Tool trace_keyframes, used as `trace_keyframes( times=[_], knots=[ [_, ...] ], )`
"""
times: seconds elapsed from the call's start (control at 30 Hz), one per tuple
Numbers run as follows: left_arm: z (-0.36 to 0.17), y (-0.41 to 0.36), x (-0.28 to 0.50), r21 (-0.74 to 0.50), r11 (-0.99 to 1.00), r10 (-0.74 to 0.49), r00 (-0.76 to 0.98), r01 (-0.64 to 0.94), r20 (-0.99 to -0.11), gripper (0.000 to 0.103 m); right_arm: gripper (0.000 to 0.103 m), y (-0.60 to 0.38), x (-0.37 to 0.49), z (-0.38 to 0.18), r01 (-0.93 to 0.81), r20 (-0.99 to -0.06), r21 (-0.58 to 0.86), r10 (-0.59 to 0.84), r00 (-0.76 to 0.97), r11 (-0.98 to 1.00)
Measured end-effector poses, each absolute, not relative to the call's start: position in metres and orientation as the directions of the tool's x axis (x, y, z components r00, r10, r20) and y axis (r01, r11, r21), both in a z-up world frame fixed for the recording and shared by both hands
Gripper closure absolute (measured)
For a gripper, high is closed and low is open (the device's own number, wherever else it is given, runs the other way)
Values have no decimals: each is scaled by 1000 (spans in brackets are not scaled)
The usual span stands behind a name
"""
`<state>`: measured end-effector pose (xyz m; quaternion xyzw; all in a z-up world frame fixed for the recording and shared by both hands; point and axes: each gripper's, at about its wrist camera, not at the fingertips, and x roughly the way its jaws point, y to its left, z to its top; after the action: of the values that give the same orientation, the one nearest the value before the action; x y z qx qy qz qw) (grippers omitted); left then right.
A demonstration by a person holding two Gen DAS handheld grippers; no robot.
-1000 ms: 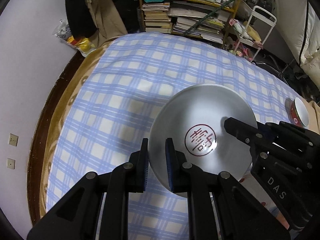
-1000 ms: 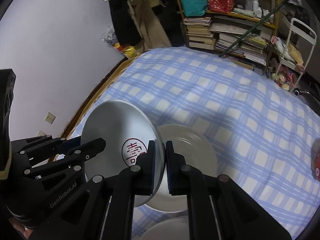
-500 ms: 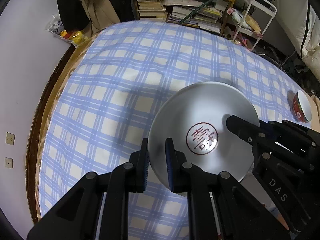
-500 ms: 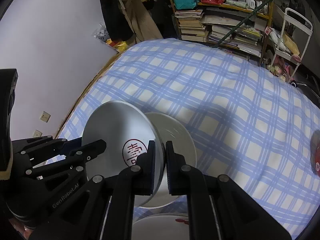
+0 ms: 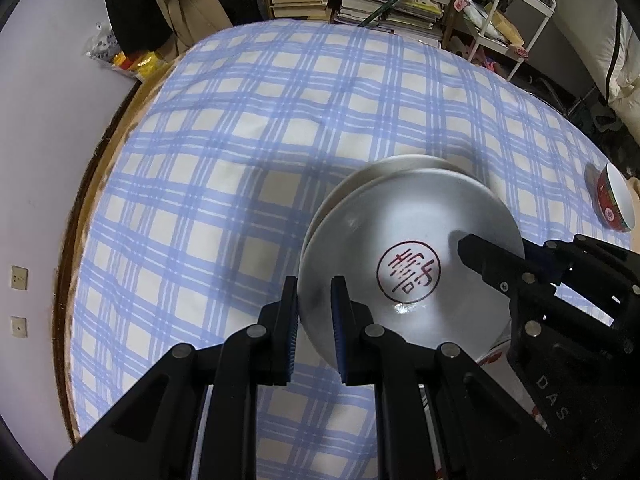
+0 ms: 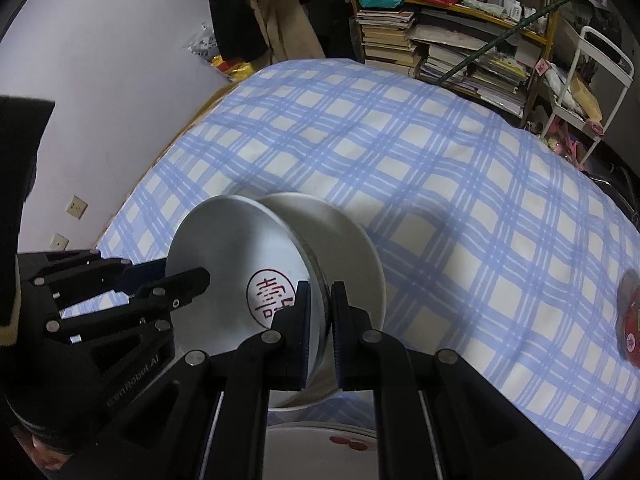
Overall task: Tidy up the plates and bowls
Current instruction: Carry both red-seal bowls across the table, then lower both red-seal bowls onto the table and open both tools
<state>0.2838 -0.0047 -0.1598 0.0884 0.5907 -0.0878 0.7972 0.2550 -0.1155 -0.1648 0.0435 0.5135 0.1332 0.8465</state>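
Grippers, two, black, both clamped on the rim of one plate: left gripper (image 5: 314,308) pinching the near-left edge, right gripper (image 6: 320,312) pinching the opposite edge; right gripper also seen from the left wrist view (image 5: 492,256), left gripper from the right wrist view (image 6: 176,284).

Tablecloth (image 5: 248,152), blue-and-white check, spread over a round table with a brown wooden rim (image 5: 64,280); largest item in view.

Bookshelf (image 6: 452,36), far side of the room, stacked with books and papers; white wire cart (image 6: 592,80) just beside it.

Held plate (image 5: 408,272), pale grey-white, red circular character stamp at centre, tilted, carried between both grippers directly above a second plate.

Second plate (image 6: 352,256), white, lying on the tablecloth beneath the held one, its far rim showing past the held plate's edge; whether the two are touching cannot be told.

Third plate (image 6: 320,440), white with red marks, partly visible at the near edge below the right gripper.

Bowl (image 5: 614,202), red outside, white inside, standing well apart at the right edge of the cloth.

Wall sockets (image 5: 19,278), two, on the lilac wall.
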Motion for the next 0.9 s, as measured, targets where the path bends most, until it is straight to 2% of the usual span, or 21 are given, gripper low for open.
trace_keyframes(
  times=[0.17,0.9],
  knots=[
    [-162,1,281,12,969,-59,281,246,-958,88,89,-117,254,-169,-177,-863,179,241,445,968],
    [-125,-19,270,85,970,-6,376,226,-927,84,88,-152,238,-133,-136,-807,210,250,535,968]
  ],
)
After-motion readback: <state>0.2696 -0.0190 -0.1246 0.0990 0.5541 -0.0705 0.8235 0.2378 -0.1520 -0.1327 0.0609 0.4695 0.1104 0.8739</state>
